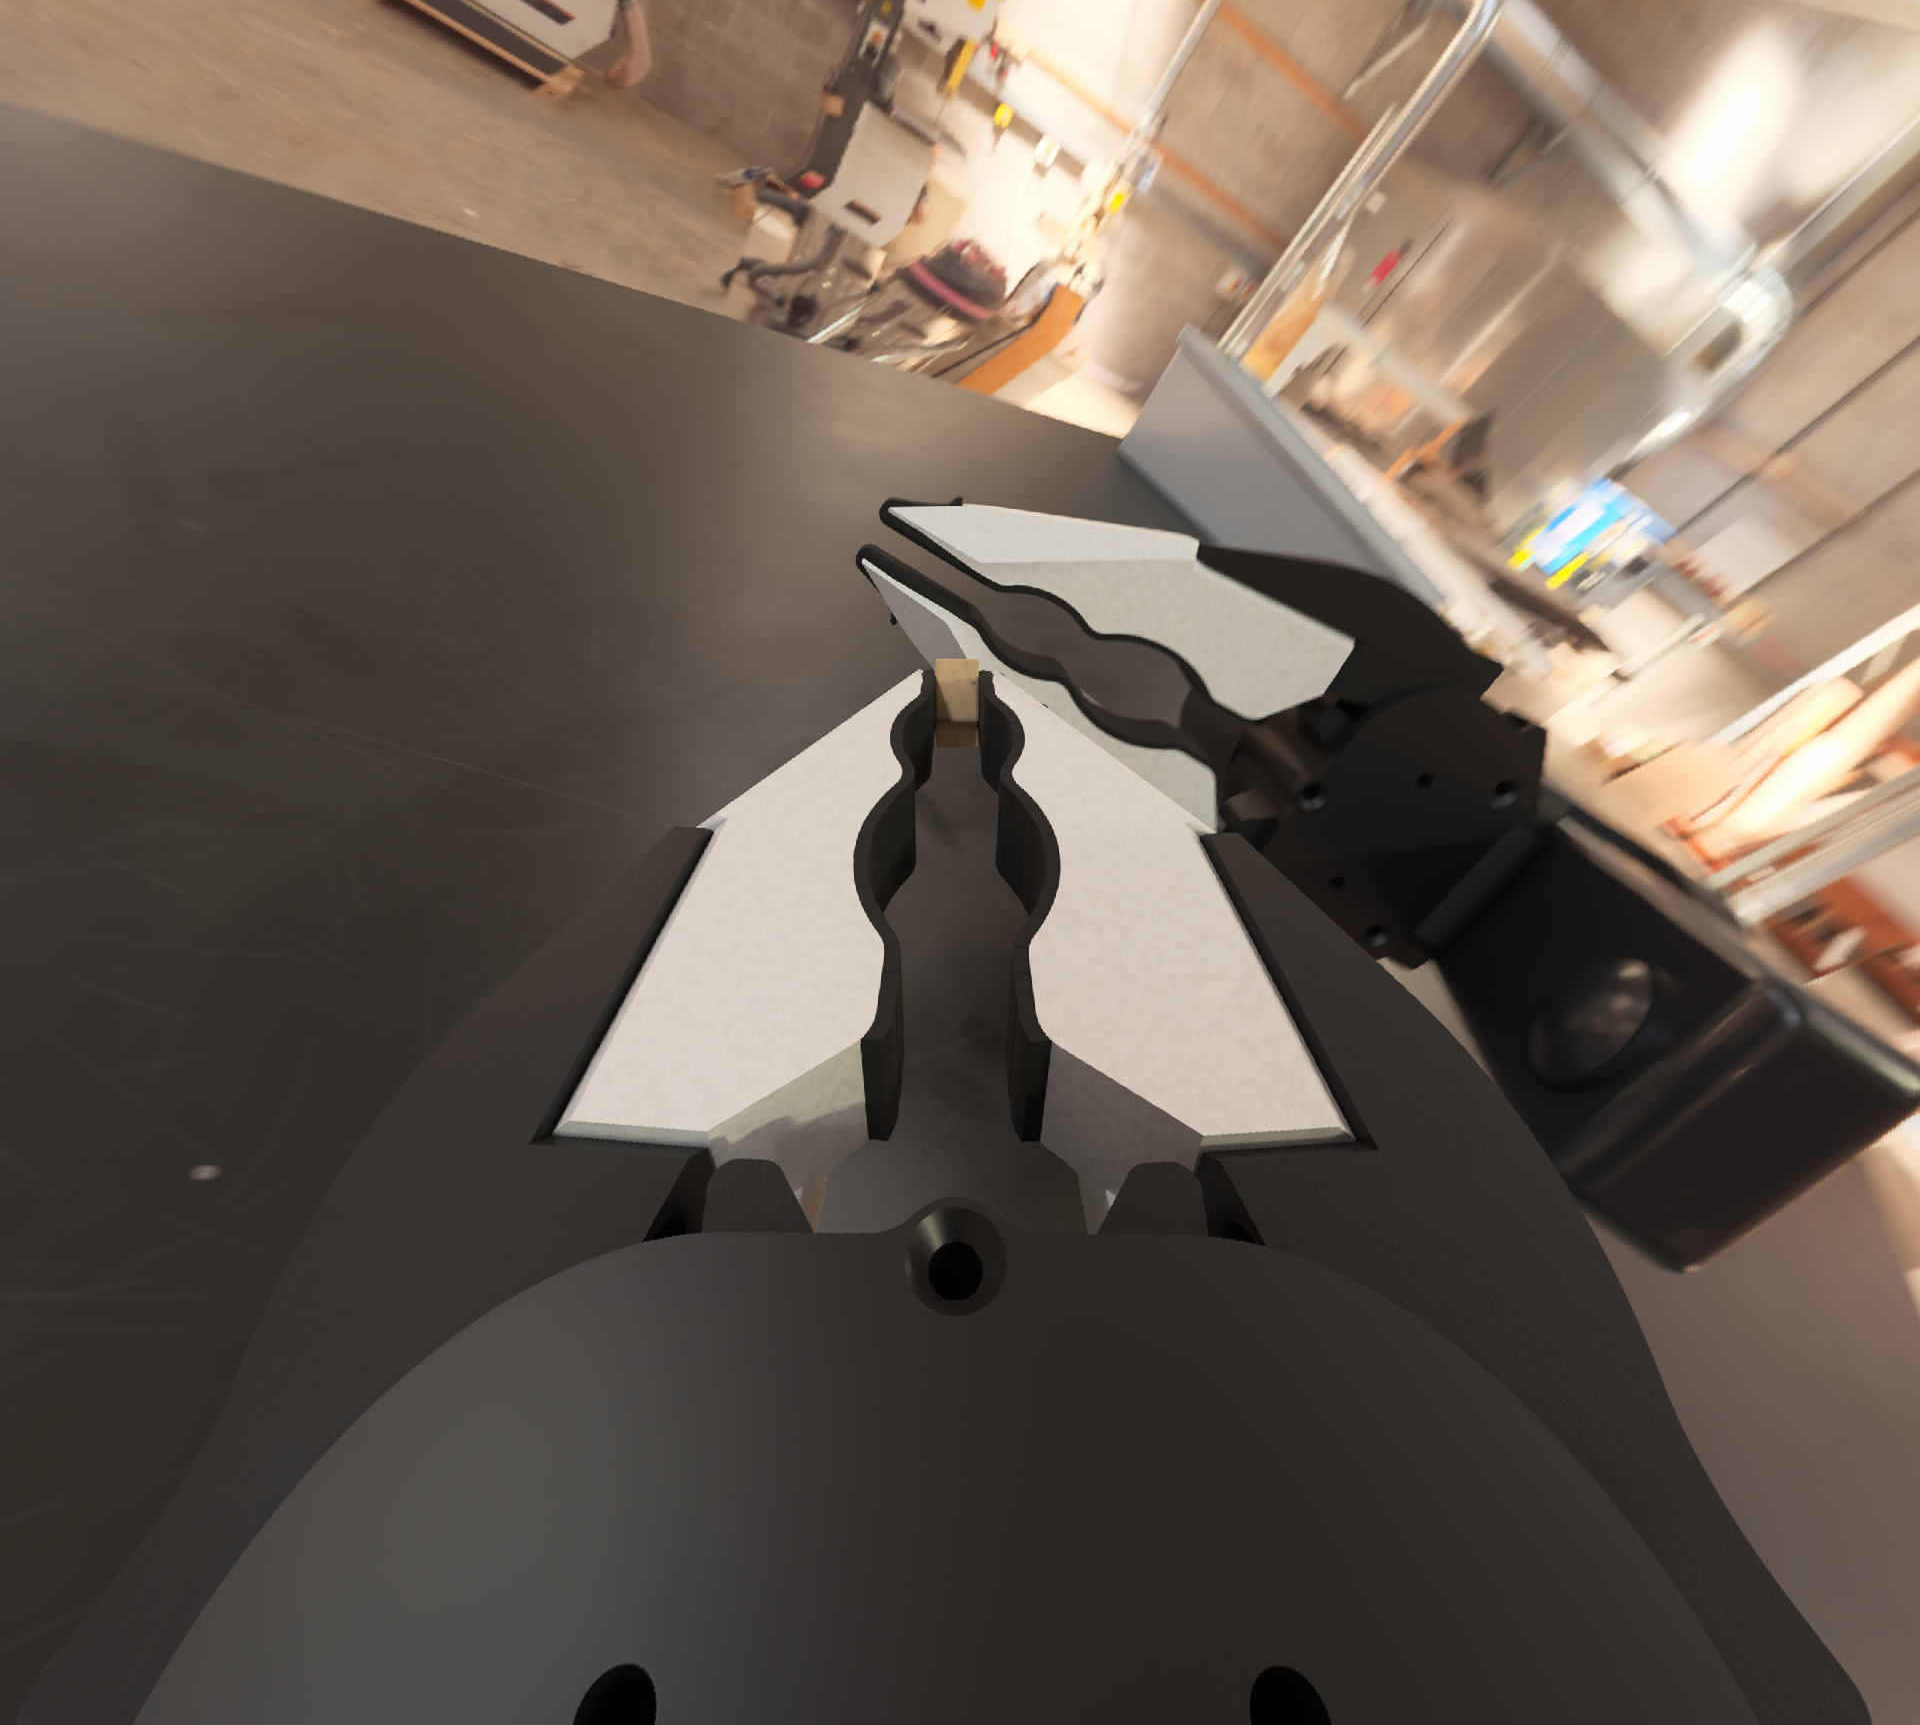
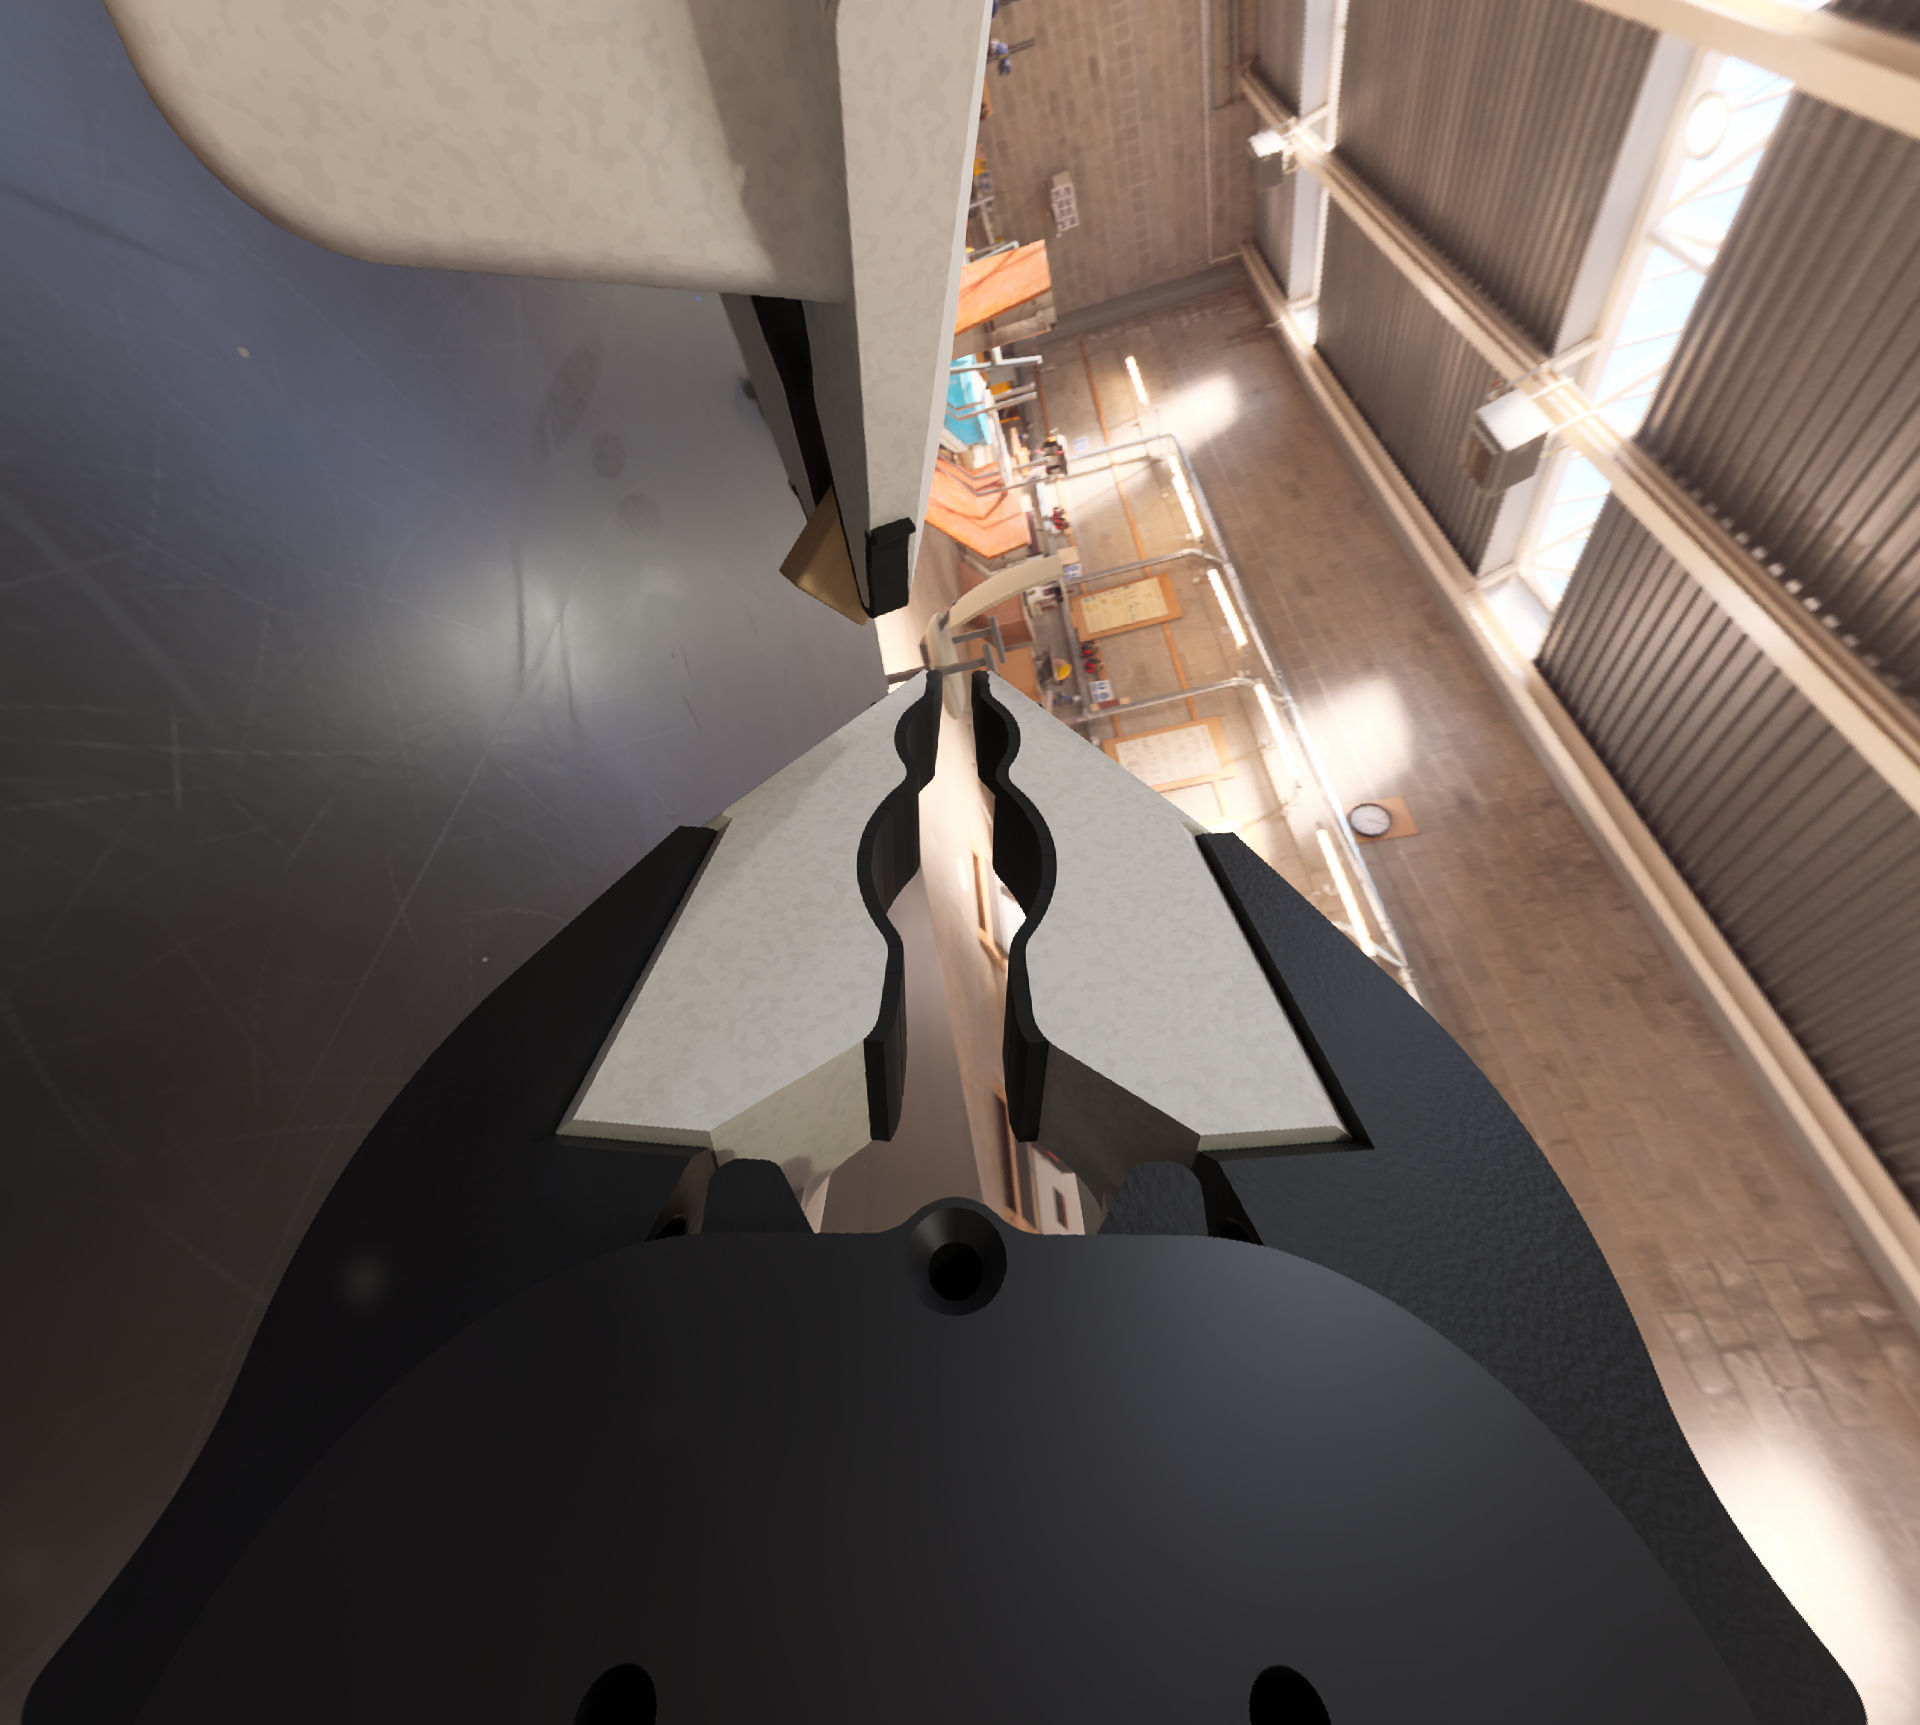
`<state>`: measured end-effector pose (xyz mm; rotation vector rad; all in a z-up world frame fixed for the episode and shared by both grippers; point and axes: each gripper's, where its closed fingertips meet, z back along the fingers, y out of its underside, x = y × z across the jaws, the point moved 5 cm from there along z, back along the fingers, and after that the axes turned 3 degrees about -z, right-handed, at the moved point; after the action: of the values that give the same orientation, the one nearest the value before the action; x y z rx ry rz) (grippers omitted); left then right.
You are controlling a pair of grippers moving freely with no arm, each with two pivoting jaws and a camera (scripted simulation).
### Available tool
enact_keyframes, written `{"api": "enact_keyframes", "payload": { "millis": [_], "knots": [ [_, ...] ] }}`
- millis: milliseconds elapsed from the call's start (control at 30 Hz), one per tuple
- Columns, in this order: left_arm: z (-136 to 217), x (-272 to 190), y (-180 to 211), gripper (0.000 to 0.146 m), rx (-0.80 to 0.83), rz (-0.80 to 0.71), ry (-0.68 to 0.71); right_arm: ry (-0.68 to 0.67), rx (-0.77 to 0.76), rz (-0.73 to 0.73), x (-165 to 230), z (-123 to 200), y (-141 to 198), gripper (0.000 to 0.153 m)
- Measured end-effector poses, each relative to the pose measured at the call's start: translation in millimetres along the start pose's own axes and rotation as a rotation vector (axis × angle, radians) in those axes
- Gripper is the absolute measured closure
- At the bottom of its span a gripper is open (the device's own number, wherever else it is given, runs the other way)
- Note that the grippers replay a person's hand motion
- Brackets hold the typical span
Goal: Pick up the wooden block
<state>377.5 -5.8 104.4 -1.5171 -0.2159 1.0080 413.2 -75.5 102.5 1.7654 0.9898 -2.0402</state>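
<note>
Your left gripper (image 1: 956,699) is clamped on the wooden block (image 1: 956,701), but only at the very ends of its 2 fingertips, above the dark table (image 1: 312,584). This hold looks thin, so I think a fast tilt can let the block slip out. Your right gripper (image 2: 956,688) holds nothing, its fingers nearly together, and it is very near the left one. If you move either carelessly, they can collide and knock the block free.
</note>
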Motion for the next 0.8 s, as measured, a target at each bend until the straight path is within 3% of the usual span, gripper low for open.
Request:
{"api": "enact_keyframes", "payload": {
  "millis": [233,800],
  "knots": [
    [1.7,9.0,2.1,0.139,-0.118,0.331,0.117,0.06,-0.02,0.051,-2.4,2.6,2.8,0.147],
    [-1.0,12.5,12.3,0.139,-0.227,0.619,0.194,0.083,0.026,0.257,-1.7,12.8,14.8,0.147]
  ]
}}
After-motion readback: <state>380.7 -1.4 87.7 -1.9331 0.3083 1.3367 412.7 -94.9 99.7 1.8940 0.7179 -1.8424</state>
